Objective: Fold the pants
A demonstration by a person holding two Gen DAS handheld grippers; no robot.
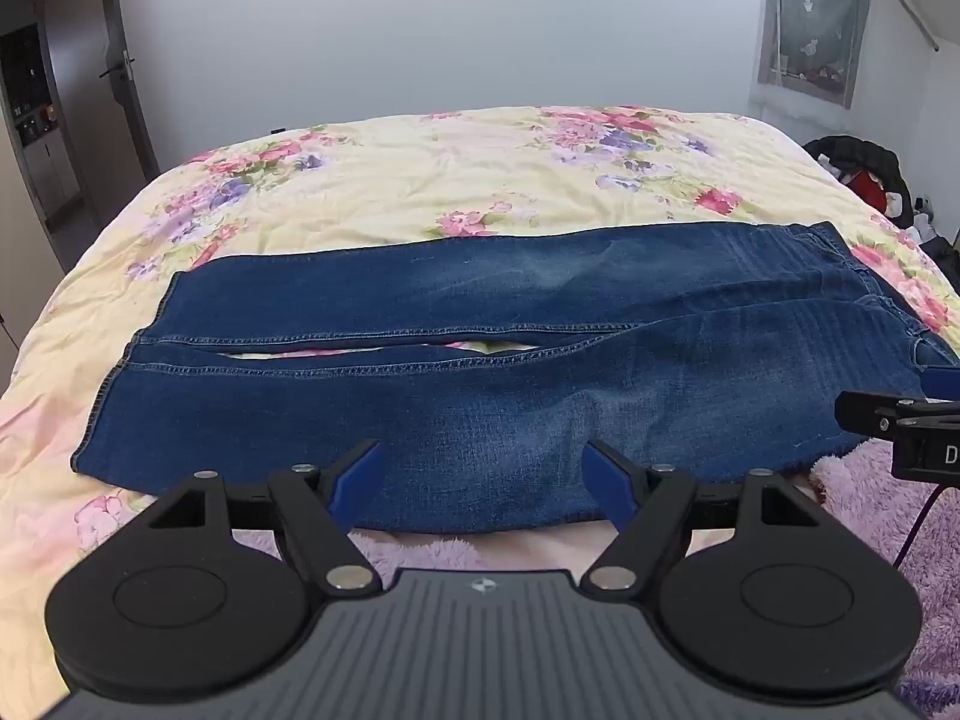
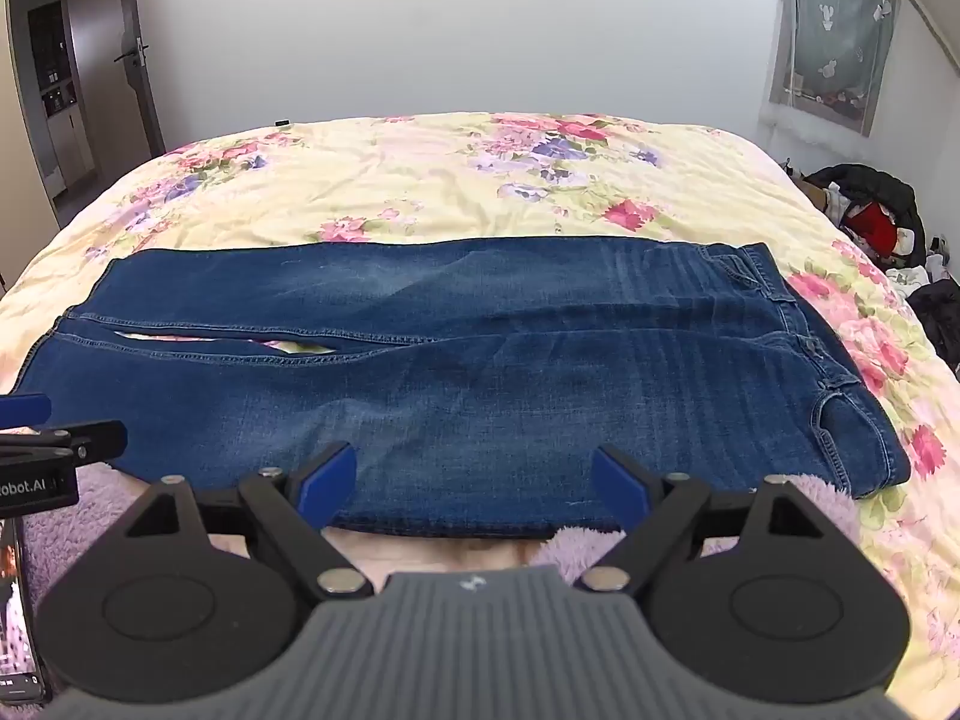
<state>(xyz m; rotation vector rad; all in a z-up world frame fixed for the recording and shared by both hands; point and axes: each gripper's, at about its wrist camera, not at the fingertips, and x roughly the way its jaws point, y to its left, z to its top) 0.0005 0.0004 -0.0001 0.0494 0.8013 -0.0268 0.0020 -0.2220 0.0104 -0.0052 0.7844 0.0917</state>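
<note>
The jaws of both grippers stand wide apart with nothing between them: the left gripper (image 1: 483,480) hangs just above the near edge of the jeans (image 1: 480,372), over the nearer leg, and its blue fingertips (image 1: 354,474) press on no cloth; the right gripper (image 2: 474,480) is held the same way over the near edge further toward the waist end, its blue fingertips (image 2: 327,483) also free of the denim. In the left wrist view the right gripper shows at the right border as a black bracket with a blue tip, and in the right wrist view the left gripper shows at the left border in the same way, so the two hang side by side near one another. The jeans lie flat and unfolded across the bed, on a yellow quilt (image 1: 420,180) printed with pink and purple flowers, waistband (image 2: 774,294) to the right and leg hems (image 1: 114,396) to the left; the two legs lie side by side with a narrow slit of quilt showing between them. The near edge of the jeans rests on a fluffy pink blanket (image 2: 810,498) at the edge of the bed. Beyond the bed are a plain white wall, a door (image 1: 120,60) at the left, a curtained window (image 2: 834,42) at the right, and a heap of dark clothes (image 2: 870,210) beside the bed. A phone (image 2: 18,600) shows at the lower left of the right wrist view
</note>
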